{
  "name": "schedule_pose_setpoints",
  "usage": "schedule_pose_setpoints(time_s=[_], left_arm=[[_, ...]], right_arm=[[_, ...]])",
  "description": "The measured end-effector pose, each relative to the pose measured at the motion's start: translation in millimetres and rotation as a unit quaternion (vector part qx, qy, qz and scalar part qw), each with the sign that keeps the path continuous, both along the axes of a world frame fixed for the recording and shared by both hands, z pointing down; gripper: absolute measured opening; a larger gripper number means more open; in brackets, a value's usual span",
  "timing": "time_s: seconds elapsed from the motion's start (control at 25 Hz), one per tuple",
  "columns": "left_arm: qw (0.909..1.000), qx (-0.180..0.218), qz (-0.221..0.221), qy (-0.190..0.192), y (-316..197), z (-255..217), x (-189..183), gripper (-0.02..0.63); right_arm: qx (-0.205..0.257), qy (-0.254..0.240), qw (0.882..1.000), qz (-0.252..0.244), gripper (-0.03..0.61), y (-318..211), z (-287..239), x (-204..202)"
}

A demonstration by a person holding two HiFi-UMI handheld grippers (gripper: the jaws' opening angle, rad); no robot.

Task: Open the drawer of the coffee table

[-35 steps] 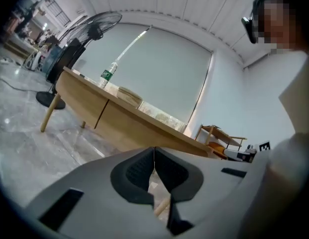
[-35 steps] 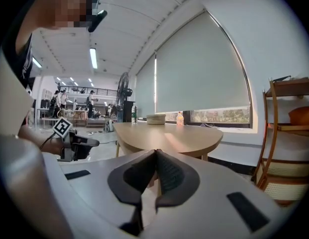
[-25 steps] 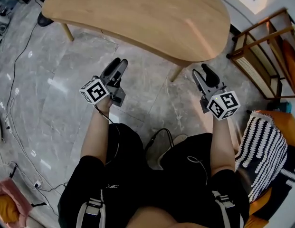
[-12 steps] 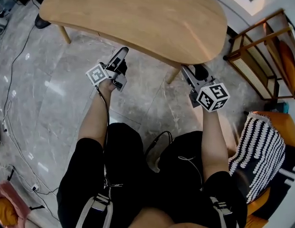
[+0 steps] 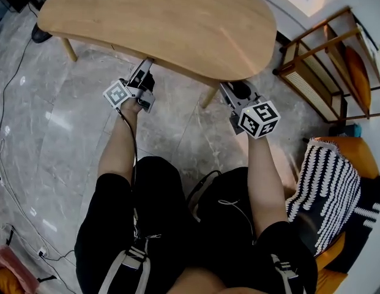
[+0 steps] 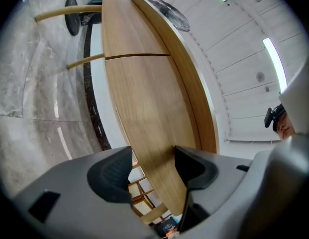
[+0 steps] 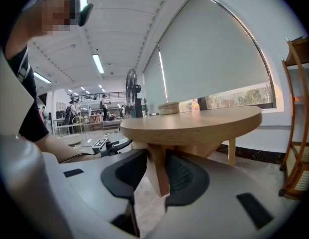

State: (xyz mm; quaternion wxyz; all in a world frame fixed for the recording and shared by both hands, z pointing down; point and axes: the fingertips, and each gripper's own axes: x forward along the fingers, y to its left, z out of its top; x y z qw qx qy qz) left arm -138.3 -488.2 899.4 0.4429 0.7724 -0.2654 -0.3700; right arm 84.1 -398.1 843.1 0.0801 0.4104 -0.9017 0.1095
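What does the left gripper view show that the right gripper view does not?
Only the left gripper view: the table's side panel with a drawer seam, seen between the left gripper's open jaws. Only the right gripper view: a table leg in the right gripper's jaws, which have just been closing, and the person's forearm. Both: the coffee table and a standing fan.

**Left gripper**: rolled onto its side at the end of the outstretched left forearm. Its jaws stand apart astride the table's front panel, with one pad clear of the wood.

**Right gripper**: roughly level, marker cube upward, on the outstretched right forearm. Its jaws have just been closing, and both pads lie against the table leg.
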Motion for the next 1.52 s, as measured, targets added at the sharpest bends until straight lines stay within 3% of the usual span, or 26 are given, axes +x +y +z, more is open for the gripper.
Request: schedule_pose_setpoints(time_s=[0.28, 0.56, 0.84, 1.32, 1.52], left_arm=[[1.0000, -0.007, 0.006, 0.002, 9, -4, 0, 0.273], [0.9998, -0.010, 0.014, -0.005, 38, 1, -13, 0.259], [0.9998, -0.017, 0.013, -0.005, 67, 3, -25, 0.259], [0.9994, -0.016, 0.022, -0.021, 124, 12, -52, 0.245], [0.9987, -0.011, 0.024, -0.044, 130, 15, -52, 0.240]], right_arm=[[-0.009, 0.010, 0.999, -0.032, 0.123, 11, -1, -3], [-0.024, 0.009, 0.994, -0.110, 0.107, 43, 0, -14], [-0.029, 0.041, 0.984, -0.173, 0.097, 73, 2, -27], [-0.031, 0.110, 0.948, -0.298, 0.095, 135, 3, -55], [-0.038, 0.089, 0.946, -0.311, 0.097, 137, 5, -51]])
